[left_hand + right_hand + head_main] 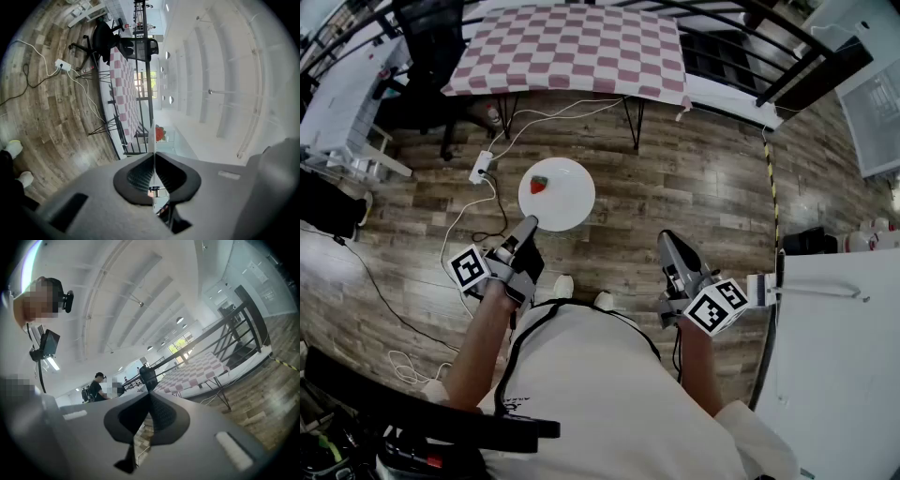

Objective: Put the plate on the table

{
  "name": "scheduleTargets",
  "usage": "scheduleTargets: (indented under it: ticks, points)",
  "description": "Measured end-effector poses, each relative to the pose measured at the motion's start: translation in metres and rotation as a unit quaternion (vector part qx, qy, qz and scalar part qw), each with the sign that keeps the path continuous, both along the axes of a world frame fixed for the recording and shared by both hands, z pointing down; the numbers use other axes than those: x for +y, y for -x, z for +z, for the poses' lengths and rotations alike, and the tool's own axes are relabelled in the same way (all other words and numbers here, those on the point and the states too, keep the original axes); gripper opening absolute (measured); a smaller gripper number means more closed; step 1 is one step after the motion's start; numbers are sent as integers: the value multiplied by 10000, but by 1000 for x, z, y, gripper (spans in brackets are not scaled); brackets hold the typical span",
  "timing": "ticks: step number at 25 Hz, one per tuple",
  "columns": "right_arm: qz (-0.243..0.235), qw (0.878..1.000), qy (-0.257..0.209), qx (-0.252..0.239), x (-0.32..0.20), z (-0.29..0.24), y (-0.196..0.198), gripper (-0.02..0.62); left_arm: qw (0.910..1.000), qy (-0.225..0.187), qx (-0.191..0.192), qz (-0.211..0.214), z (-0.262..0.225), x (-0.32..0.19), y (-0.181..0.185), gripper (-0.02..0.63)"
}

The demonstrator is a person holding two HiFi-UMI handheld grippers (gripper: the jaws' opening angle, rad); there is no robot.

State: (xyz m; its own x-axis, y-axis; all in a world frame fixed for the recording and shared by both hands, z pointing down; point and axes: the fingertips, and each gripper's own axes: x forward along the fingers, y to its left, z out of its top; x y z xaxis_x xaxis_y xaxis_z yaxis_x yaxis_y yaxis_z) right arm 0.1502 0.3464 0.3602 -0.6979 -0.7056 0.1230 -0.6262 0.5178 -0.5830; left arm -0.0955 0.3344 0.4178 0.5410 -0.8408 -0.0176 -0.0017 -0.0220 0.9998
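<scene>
A round white plate point(564, 199) with a red strawberry point(540, 184) on it hangs level over the wooden floor. My left gripper point(528, 225) is shut on the plate's near rim. In the left gripper view the plate point(153, 136) shows edge-on as a thin white line between the jaws of the left gripper point(153, 154), with the strawberry point(160, 133) just past them. The table point(572, 47) with a pink-and-white checked cloth stands farther ahead. My right gripper point(667, 242) is shut with nothing in it, to the right of the plate; its jaws meet in the right gripper point(150, 392) view.
A white power strip point(480, 166) and cables lie on the floor left of the plate. A black office chair point(431, 56) stands left of the table. A white surface point(839, 356) lies at the right. A dark railing point(787, 66) runs behind the table. A person point(96, 387) stands far off.
</scene>
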Motion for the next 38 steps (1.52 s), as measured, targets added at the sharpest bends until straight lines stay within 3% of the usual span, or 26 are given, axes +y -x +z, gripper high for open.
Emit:
scheduleTargets:
  ticks: [19,26,38]
  points:
    - [135,9994,-246,217,0,0,11,9,9995,-65,-146,257,6,-13,-4,21]
    - [351,9992,32,-179,-7,6,15,8,9996,-17,-133,232,12,-21,9,21]
    - [494,9988,65,-12,-5,9,52,9,9991,-39,-64,412,17,-29,41,21]
